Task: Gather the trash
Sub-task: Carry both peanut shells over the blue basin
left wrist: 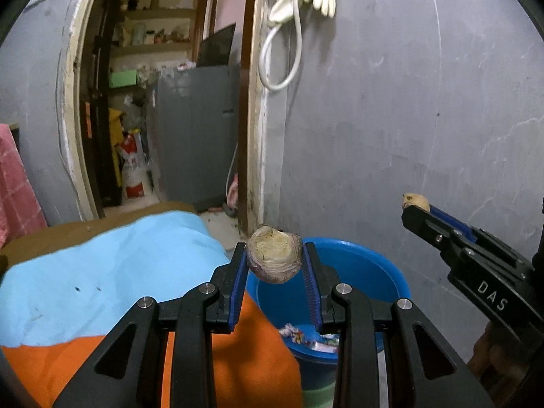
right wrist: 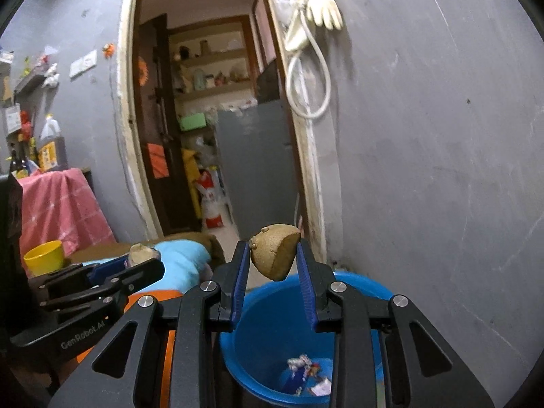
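Left gripper (left wrist: 274,255) is clamped on a cut onion piece (left wrist: 274,257), purple skin, pale layered cut face turned toward the camera. The piece sits between the blue pads (left wrist: 239,289) near the fingertips. It hangs over the near-left rim of the blue bucket (left wrist: 380,272), right at the edge where the desk ends.

Right gripper (right wrist: 273,255) is clamped on a brown potato chunk (right wrist: 274,253), held at the fingertips, cut face angled down-right. It sits above the far rim of the bucket as seen from the right wrist. In the left wrist view the same gripper shows off to the right, raised, potato chunk just visible at its tip, in front of the grey wall (left wrist: 425,119).

In the bucket: crumpled wrappers (right wrist: 306,372) lying at the bottom, white, red and blue bits. Bucket stands on the floor just beside the desk.

Desk carries a light blue cloth (left wrist: 102,272) over an orange cloth (left wrist: 255,357). A yellow cup (right wrist: 44,257) stands on its far left side, next to a pink checked cloth (right wrist: 61,204) draped over something behind.

Further out: an open doorway (right wrist: 204,119) into a storage room with shelves and a grey fridge (right wrist: 255,163). White gloves (right wrist: 323,6) and a looped white hose (right wrist: 307,81) hang on the wall right of the door frame.
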